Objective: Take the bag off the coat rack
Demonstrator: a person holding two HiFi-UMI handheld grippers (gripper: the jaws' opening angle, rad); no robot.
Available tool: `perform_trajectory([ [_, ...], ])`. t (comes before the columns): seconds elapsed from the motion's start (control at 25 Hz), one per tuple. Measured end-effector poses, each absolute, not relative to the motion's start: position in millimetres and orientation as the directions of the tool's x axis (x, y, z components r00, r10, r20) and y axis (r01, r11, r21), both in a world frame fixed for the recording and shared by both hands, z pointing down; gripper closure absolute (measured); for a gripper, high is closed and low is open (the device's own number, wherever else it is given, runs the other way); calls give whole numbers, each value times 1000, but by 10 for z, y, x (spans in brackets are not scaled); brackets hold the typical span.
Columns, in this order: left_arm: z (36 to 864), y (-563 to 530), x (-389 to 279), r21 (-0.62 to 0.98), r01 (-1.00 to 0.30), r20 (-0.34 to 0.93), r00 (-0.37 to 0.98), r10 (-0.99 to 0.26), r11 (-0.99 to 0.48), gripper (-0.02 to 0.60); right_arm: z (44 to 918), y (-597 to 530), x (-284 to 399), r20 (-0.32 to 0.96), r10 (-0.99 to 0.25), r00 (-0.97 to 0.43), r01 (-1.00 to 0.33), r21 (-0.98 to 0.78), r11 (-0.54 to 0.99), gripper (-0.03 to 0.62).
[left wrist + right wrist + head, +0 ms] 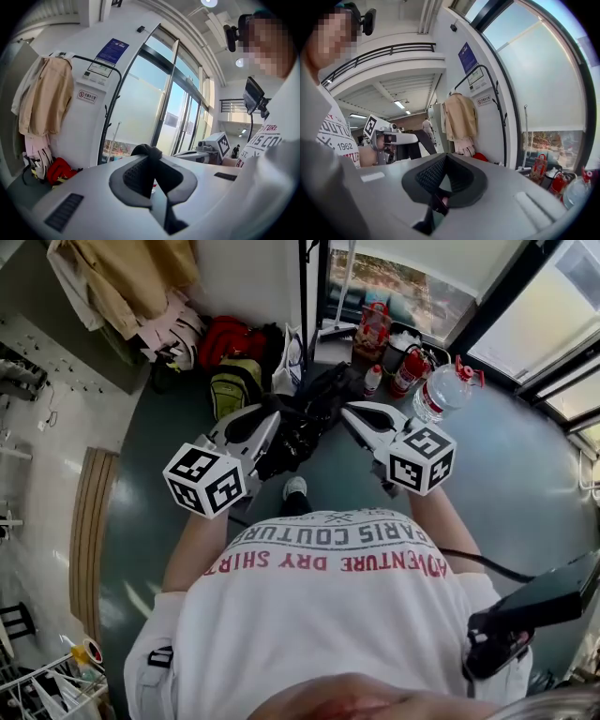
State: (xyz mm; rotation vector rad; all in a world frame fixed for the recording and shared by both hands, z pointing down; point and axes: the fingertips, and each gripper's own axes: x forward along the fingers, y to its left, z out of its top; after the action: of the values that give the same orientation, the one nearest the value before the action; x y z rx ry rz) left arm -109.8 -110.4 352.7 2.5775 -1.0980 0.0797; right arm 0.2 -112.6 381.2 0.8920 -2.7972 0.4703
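Your left tool [151,157] is clamped on the black bag [309,418], your right tool [445,161] closed, empty: lower it steadily.

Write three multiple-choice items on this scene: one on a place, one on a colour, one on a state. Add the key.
1. Where is the black bag?
A. on a shelf
B. between the left gripper and the right gripper, in front of the person
C. flat on the floor

2. What colour is the coat on the coat rack?
A. beige
B. blue
C. green

3. How do the left gripper's jaws stand?
A. wide apart, empty
B. shut on a bottle
C. shut on the bag's strap

Key: 1 B, the head view shows it hanging between both grippers; 2 A, the left gripper view shows beige cloth; 3 C, the black strap rises from between the closed pads.
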Motion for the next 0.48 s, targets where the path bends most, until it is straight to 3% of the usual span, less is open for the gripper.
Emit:
perform_trajectory([
  [0.48,3286,1365,-263,365,-719,138,670,-729,-591,561,3648,1413,995,221,-516,-828,-559,-240,794,592],
])
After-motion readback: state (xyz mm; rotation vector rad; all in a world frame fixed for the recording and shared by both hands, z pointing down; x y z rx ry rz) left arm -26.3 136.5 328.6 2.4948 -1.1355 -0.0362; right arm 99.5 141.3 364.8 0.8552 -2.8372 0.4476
